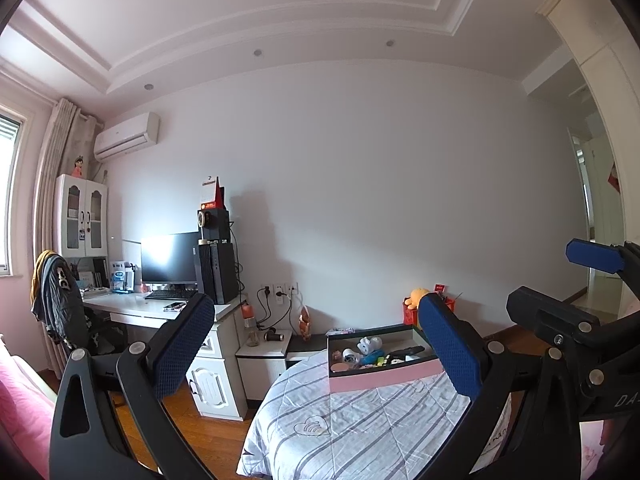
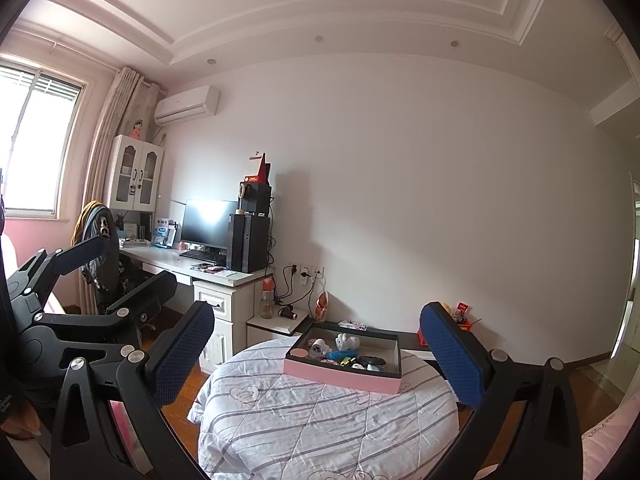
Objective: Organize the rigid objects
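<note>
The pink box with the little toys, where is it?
The pink box sits on the striped quilt, ahead of both open grippers, with the white nightstand behind it to the left.

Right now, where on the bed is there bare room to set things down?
The striped quilt lies bare between the pink box and both open tools, left tool and right tool. Inside the box it is crowded with small items.
</note>
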### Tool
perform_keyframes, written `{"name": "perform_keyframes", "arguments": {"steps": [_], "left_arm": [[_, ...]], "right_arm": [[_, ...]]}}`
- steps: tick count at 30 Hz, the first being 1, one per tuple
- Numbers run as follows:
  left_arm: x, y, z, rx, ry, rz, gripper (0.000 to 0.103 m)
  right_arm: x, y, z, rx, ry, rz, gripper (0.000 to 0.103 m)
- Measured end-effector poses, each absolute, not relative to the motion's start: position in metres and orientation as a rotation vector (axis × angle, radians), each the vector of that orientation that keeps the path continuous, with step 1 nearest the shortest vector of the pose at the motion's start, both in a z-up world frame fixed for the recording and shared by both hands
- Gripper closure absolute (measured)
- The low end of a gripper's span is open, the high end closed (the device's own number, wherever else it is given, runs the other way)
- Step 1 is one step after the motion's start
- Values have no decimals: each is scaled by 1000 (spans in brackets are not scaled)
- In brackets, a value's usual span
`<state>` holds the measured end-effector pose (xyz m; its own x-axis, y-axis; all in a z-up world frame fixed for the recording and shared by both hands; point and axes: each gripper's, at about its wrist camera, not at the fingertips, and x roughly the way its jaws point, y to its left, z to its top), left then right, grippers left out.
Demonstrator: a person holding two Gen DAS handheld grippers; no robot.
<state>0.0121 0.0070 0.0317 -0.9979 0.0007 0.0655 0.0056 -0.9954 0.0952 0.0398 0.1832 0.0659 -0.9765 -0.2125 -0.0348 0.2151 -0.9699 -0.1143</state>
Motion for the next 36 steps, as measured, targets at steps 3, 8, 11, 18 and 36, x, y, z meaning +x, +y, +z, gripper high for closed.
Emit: {"name": "perform_keyframes", "arguments": {"steps": [3,8,11,18,36], "left_arm": [[11,6,31,-97,-152,-3132,0],[10,5,31,-95,-151,-3132,0],[10,5,31,-94,-149,-3133,0],[10,5,31,-94,-150,-3131,0],[9,3,28,-99,-153,-3131,0]], "right_arm": [[39,182,65,41,172,-2920,0],[37,180,65,48,174,-2921,0],[36,181,66,51,173,-2921,0],[34,182,65,56,176,-2921,0],[35,182,65,59,181,-2925,0]]}}
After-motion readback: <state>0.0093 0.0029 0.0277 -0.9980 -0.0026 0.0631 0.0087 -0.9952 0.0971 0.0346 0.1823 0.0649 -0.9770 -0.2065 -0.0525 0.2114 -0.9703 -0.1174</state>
